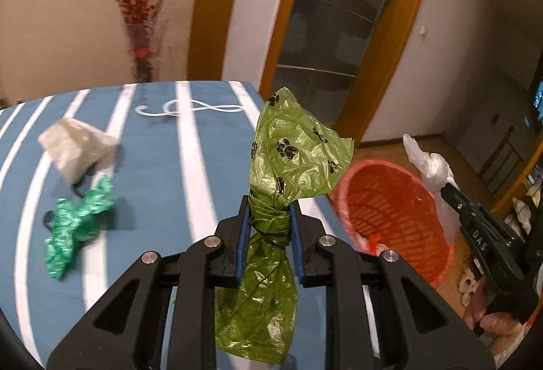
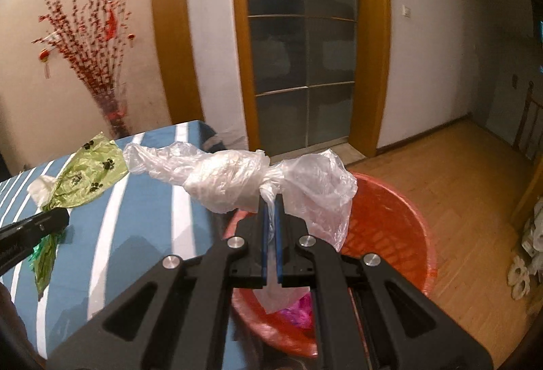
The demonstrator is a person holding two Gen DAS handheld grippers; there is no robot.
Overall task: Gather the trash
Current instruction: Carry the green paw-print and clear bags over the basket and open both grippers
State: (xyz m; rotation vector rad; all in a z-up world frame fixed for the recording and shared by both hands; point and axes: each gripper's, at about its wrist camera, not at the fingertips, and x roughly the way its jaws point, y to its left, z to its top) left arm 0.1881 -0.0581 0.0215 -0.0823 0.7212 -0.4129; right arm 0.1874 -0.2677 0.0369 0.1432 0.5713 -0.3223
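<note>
My left gripper [image 1: 269, 214] is shut on the knot of a green paw-print plastic bag [image 1: 295, 152], held above the table's right edge; the green bag [image 2: 90, 174] also shows in the right wrist view. My right gripper [image 2: 270, 210] is shut on a knotted clear plastic bag [image 2: 227, 181], held over the rim of the red basket [image 2: 404, 234]. In the left wrist view that clear bag [image 1: 429, 166] hangs beside the red basket [image 1: 393, 217]. A crumpled white bag [image 1: 76, 147] and a green patterned wrapper [image 1: 76, 224] lie on the striped tablecloth.
The blue-and-white striped table [image 1: 163, 193] ends just left of the basket, which stands on the wooden floor [image 2: 458, 173]. Some trash lies inside the basket. A glass-panelled door [image 2: 302, 57] and a vase of red branches [image 1: 142, 30] stand behind. A hand [image 1: 492, 322] holds the right gripper.
</note>
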